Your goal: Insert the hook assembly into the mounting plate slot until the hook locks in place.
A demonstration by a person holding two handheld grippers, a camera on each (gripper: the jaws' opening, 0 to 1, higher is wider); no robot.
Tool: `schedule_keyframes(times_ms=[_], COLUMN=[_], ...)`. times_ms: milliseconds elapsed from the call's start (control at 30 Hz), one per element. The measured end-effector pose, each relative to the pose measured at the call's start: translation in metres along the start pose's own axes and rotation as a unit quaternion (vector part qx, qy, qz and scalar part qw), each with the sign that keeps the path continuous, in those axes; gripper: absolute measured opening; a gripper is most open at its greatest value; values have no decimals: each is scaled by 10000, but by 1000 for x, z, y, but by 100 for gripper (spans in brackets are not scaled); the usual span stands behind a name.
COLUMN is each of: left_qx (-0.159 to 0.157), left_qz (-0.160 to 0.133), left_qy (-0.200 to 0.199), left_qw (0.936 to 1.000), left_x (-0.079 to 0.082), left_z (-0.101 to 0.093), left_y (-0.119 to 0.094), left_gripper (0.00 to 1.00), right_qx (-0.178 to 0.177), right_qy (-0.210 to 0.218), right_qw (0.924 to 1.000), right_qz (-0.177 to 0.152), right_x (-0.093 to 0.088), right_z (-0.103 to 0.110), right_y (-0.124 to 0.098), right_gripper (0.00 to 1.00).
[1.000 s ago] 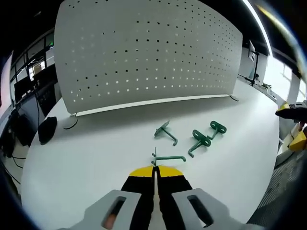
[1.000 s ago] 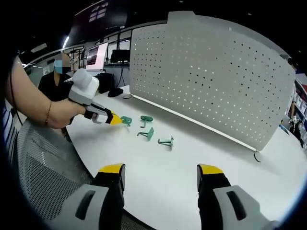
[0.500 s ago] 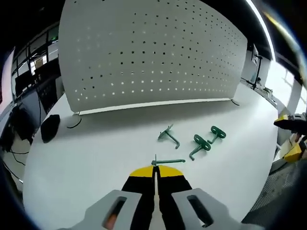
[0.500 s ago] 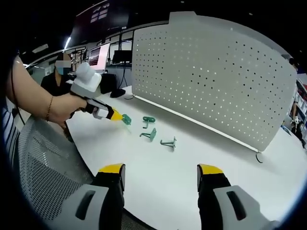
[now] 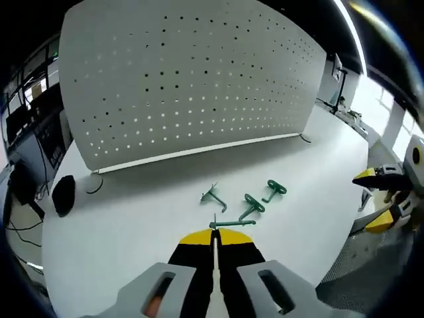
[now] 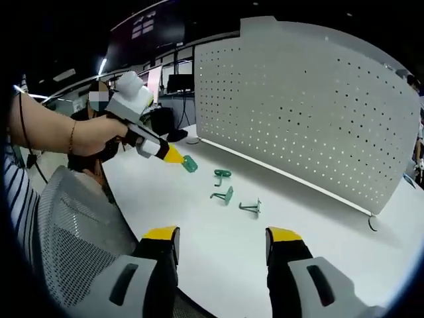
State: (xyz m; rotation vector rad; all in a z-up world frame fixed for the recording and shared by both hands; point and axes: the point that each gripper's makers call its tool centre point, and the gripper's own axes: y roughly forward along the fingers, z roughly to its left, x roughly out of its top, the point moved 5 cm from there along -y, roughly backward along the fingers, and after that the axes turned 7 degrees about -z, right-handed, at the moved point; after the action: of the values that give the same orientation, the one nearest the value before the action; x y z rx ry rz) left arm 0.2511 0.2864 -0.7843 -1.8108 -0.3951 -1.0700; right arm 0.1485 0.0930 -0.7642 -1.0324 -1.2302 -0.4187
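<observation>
**Carrying a hook toward the pegboard**

Pinching a green hook (image 5: pixel 232 222) by one end, the left gripper (image 5: pixel 213 237) has its jaws pressed together; the thin grip could let it twist. Three spare hooks (image 5: pixel 244 198) lie near the pegboard (image 5: pixel 192 79).

The right gripper (image 6: pixel 222 238) hangs spread over the table's (image 6: pixel 218 265) near edge, with open room ahead.

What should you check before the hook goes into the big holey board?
1. Left tongs shut on a green hook: ok.
2. Hook lifted off the table: ok.
3. Right tongs open and out of the way: ok.
4. Board standing upright with open holes: ok.
5. Three spare hooks lying in sight: ok.
6. Hook's prongs facing the board: cannot tell.
</observation>
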Motion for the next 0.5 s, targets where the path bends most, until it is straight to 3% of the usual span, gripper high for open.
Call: schedule_keyframes(times_ms=[200, 333, 500], left_qx=[-385, -794, -1152], left_qz=[183, 416, 465], left_qy=[-150, -386, -446], left_qw=[9990, 9952, 9913], left_x=[14, 17, 27], left_z=[-17, -37, -58], left_y=[-7, -11, -18], left_gripper=[1, 1, 1], right_qx=[332, 503, 692], right_qy=[-212, -273, -416], right_qw=[9991, 9981, 9962], right_qz=[-129, -221, -322], right_x=[17, 29, 40], right_z=[12, 17, 21], right_y=[14, 20, 29], right_gripper=[43, 38, 33])
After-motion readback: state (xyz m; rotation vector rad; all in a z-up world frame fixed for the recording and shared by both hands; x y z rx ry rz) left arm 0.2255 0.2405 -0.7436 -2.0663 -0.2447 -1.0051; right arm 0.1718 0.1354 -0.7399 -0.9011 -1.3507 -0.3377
